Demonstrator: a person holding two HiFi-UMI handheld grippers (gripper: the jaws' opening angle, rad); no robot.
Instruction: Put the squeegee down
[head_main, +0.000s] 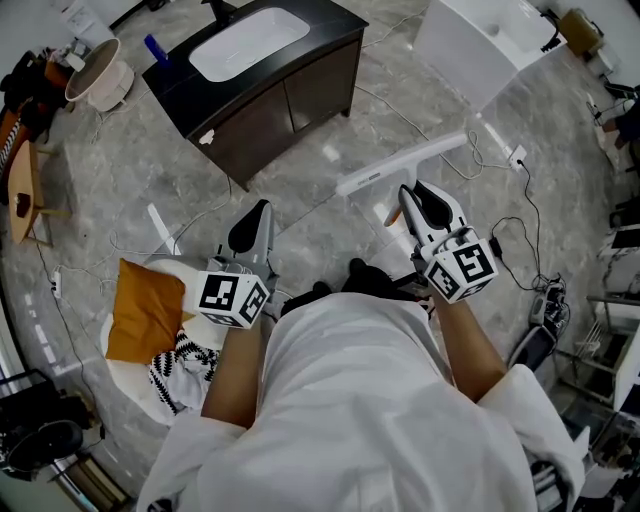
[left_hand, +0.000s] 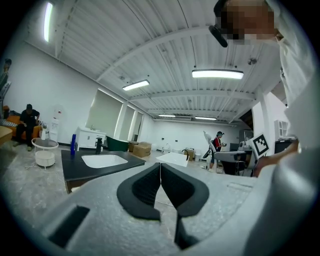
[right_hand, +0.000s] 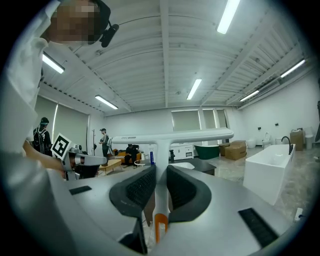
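Squeegee (head_main: 400, 165), white and T-shaped, is hanging in the air over the grey marble floor (head_main: 120, 170), its long blade stretching crosswise ahead of the right gripper (head_main: 418, 198). That gripper's fingers are clamping on the squeegee's handle. Well apart from it, the left gripper (head_main: 260, 212) is hovering with its fingers pressing together on nothing, pointing toward a dark sink cabinet (head_main: 300, 85).
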